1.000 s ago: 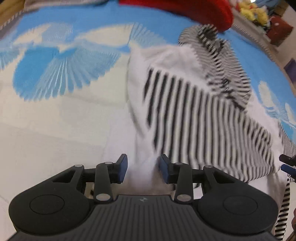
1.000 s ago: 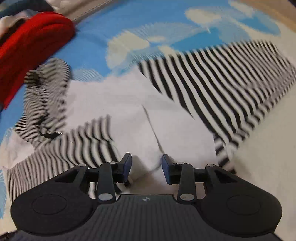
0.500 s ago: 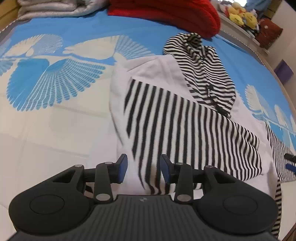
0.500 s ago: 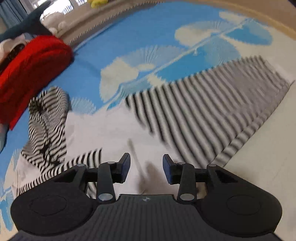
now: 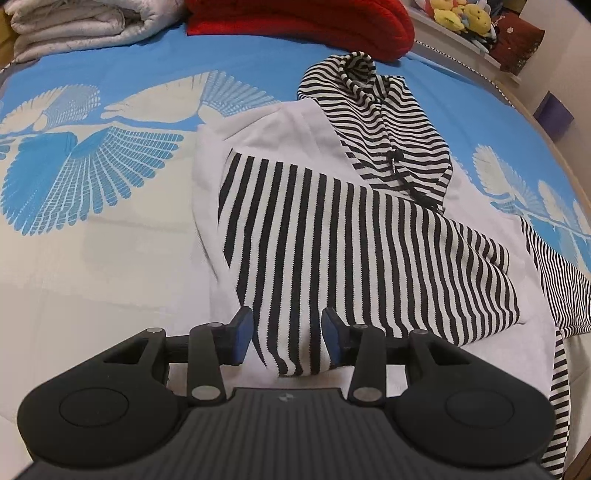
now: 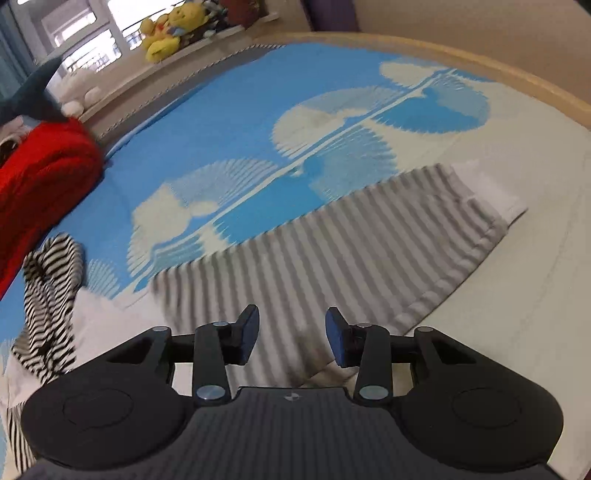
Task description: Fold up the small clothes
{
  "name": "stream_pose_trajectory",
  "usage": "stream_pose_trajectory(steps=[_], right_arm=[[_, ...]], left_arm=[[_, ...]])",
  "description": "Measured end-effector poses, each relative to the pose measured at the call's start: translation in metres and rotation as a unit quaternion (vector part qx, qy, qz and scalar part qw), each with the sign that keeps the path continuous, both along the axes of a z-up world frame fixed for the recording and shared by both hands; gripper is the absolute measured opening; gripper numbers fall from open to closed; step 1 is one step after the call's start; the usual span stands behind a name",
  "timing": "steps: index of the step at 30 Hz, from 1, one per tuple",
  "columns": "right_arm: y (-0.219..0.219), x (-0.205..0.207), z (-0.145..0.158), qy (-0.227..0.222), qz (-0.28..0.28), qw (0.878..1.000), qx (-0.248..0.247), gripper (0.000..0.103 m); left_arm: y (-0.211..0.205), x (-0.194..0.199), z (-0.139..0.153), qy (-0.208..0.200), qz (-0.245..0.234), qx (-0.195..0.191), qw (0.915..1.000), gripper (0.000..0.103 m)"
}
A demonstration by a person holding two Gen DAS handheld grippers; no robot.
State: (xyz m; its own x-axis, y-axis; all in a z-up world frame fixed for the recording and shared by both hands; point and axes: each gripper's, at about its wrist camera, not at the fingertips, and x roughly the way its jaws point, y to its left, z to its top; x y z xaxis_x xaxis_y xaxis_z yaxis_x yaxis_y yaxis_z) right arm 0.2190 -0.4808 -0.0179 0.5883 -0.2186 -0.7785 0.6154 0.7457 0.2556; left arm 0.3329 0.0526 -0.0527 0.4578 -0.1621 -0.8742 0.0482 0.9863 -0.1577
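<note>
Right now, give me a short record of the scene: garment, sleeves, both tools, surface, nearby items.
garment: striped hoodie lying on the bedspread
left sleeve: folded across the white body
right sleeve: spread out flat
left tool: open over the folded sleeve's cuff, pads not pressing on it
right tool: jaws opening above the spread sleeve, nothing gripped
nearby: red blanket, plush toys

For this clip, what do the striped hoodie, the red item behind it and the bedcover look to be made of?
Striped hoodie: soft knit, probably cotton jersey or fleece, matte; it drapes and creases, with a plain white body and a drawcord at the hood.
Red item: chunky ribbed knit, likely wool or acrylic, judging by visible ridges.
Bedcover: smooth printed woven cloth, matte, lying flat; the fibre cannot be told.
</note>
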Motion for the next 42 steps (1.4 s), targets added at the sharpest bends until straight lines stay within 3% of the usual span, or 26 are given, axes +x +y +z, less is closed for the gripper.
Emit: stream_pose_trajectory(steps=[6, 11, 15, 22, 24, 25, 26, 30, 34, 37, 40, 42], right_arm=[[-0.08, -0.036, -0.015, -0.001, -0.084, 0.996, -0.012, 0.043], [-0.127, -0.06, -0.046, -0.015, -0.163, 0.985, 0.057, 0.043], [-0.142, -0.065, -0.066, -0.041, -0.202, 0.973, 0.103, 0.043], [-0.14, -0.056, -0.071, -0.07, -0.206, 0.972, 0.092, 0.042], [-0.138, -0.054, -0.071, -0.069, -0.207, 0.973, 0.078, 0.026], [-0.14, -0.053, -0.07, -0.064, -0.21, 0.973, 0.071, 0.013], [-0.141, -0.053, -0.07, -0.061, -0.218, 0.972, 0.066, 0.008], [-0.133, -0.051, -0.057, -0.067, -0.241, 0.968, 0.031, 0.005], [-0.083, -0.021, -0.007, -0.092, -0.185, 0.975, -0.086, 0.004], [-0.014, 0.002, 0.039, -0.158, -0.093, 0.974, -0.134, 0.004], [0.084, 0.019, 0.077, -0.234, 0.06, 0.961, -0.134, 0.004], [0.146, 0.025, 0.088, -0.267, 0.175, 0.944, -0.087, 0.005]], left_arm=[[-0.001, 0.0, 0.002, -0.003, -0.005, -0.003, 1.0, 0.045], [-0.001, -0.001, 0.002, -0.005, -0.006, 0.0, 1.0, 0.045], [0.0, 0.0, 0.001, -0.003, -0.006, 0.002, 1.0, 0.045], [0.004, 0.001, 0.0, -0.003, -0.002, 0.0, 1.0, 0.045], [0.004, 0.001, 0.0, -0.003, -0.003, 0.0, 1.0, 0.045], [0.005, 0.001, 0.0, -0.003, -0.002, 0.0, 1.0, 0.045], [0.006, 0.001, 0.001, -0.004, -0.001, -0.001, 1.0, 0.045], [0.014, 0.002, 0.004, -0.007, 0.011, -0.004, 0.9999, 0.045], [0.025, 0.002, 0.012, -0.013, 0.025, -0.014, 0.9995, 0.045], [0.034, 0.004, 0.017, -0.017, 0.038, -0.02, 0.9989, 0.045], [0.045, 0.006, 0.021, -0.019, 0.053, -0.03, 0.9979, 0.045], [0.054, 0.007, 0.025, -0.021, 0.067, -0.037, 0.9968, 0.045]])
